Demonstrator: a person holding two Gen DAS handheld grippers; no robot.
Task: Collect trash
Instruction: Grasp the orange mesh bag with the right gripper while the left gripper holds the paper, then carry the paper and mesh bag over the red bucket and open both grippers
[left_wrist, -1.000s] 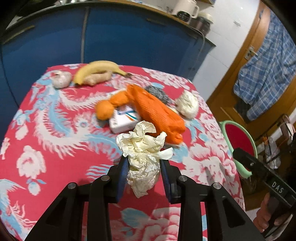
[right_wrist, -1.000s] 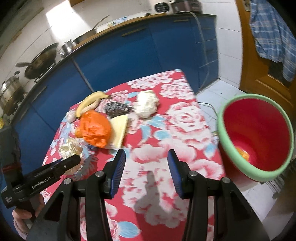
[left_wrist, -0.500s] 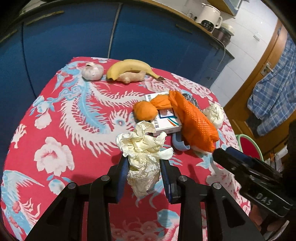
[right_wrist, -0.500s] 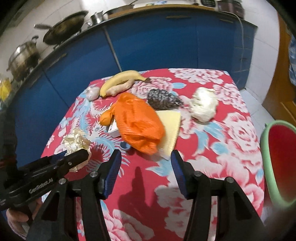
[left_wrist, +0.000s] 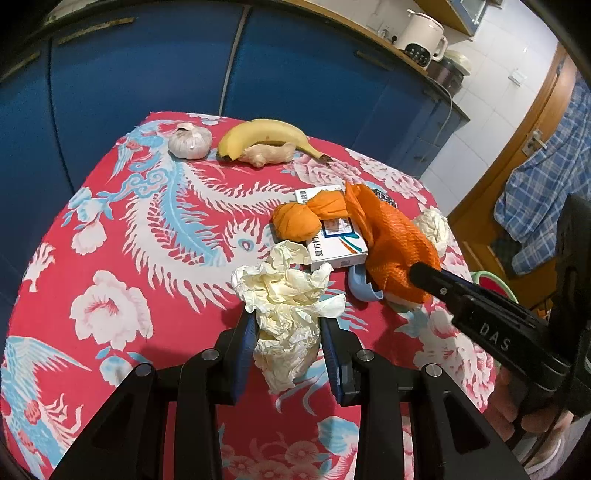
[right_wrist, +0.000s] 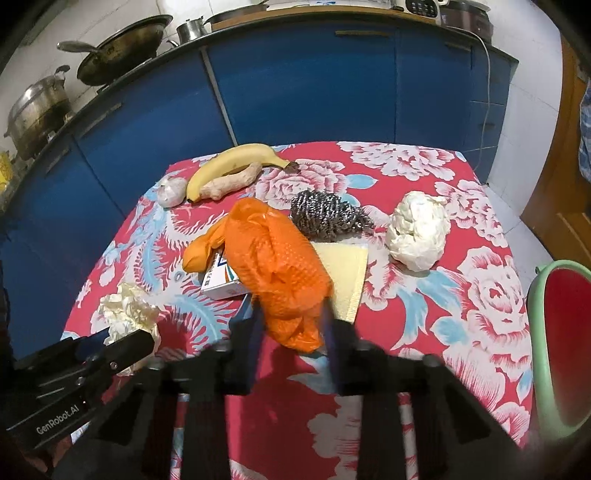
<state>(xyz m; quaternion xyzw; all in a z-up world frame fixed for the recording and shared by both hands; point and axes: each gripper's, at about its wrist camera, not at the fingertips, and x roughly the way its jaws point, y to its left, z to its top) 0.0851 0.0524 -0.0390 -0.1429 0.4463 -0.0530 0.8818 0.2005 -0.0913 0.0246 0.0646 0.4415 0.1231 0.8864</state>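
My left gripper (left_wrist: 288, 343) is shut on a crumpled cream paper wad (left_wrist: 284, 306) and holds it above the red flowered tablecloth (left_wrist: 147, 236); the wad also shows in the right wrist view (right_wrist: 125, 314). My right gripper (right_wrist: 295, 332) has its two fingers on either side of the near end of an orange mesh bag (right_wrist: 277, 266), which lies over a white box (right_wrist: 221, 280). The fingers are blurred. A white crumpled wad (right_wrist: 419, 230) lies at the right of the table. A red bin with a green rim (right_wrist: 565, 347) stands beside the table on the right.
A banana (right_wrist: 229, 164), a ginger root (right_wrist: 231, 182) and a garlic bulb (right_wrist: 171, 190) lie at the far edge. A steel scourer (right_wrist: 325, 216) and a yellow cloth (right_wrist: 343, 273) lie behind the orange bag. Blue cabinets (right_wrist: 314, 85) stand beyond the table.
The right gripper has moved forward to the orange bag and its fingers have narrowed around the bag's near end. The left gripper still holds the cream wad and has drifted left.
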